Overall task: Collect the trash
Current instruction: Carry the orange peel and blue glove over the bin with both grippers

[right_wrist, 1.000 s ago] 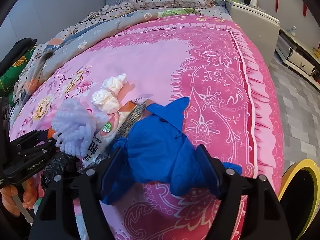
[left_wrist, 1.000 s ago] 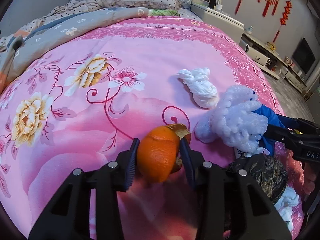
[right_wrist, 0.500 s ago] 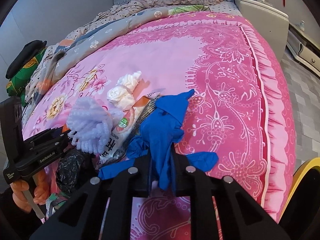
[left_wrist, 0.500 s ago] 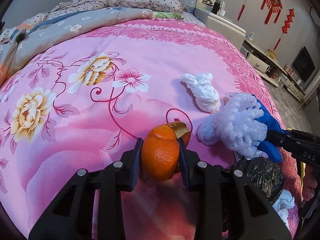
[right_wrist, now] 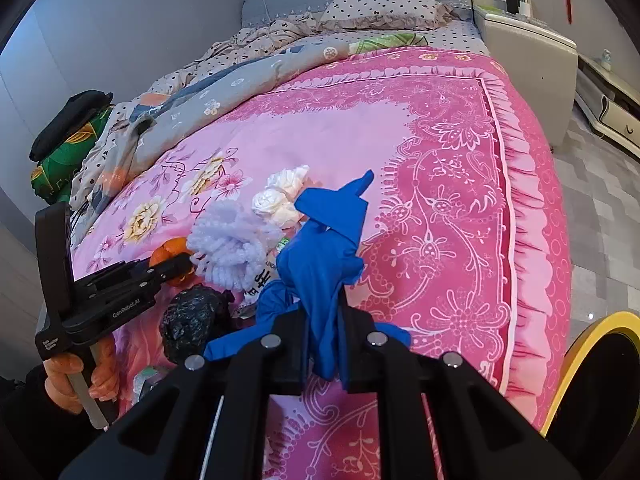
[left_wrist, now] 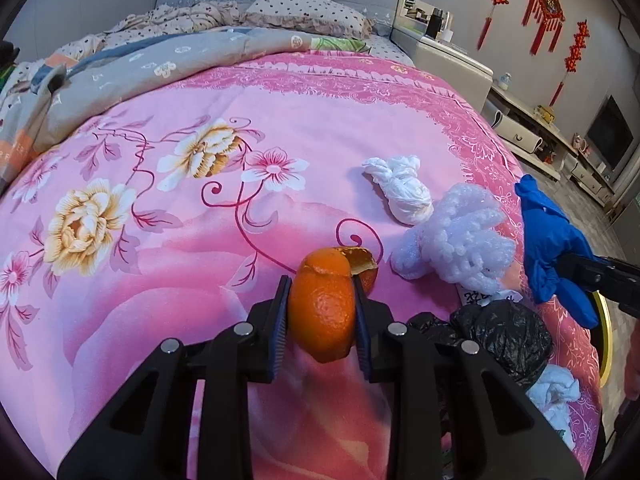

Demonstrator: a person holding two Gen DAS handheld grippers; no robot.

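Left gripper (left_wrist: pixel 320 316): jaws closing, pads pressed on orange peel (left_wrist: pixel 323 312). Right gripper (right_wrist: pixel 323 344): clamped tight on blue glove (right_wrist: pixel 320 252). Yellow bin (right_wrist: pixel 592 360) beside bed (right_wrist: pixel 440 140), contents unseen.

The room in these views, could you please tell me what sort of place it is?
Most likely a home bedroom: a bed with a pink floral bedspread, a dotted pillow at its head, and a white nightstand beside it.
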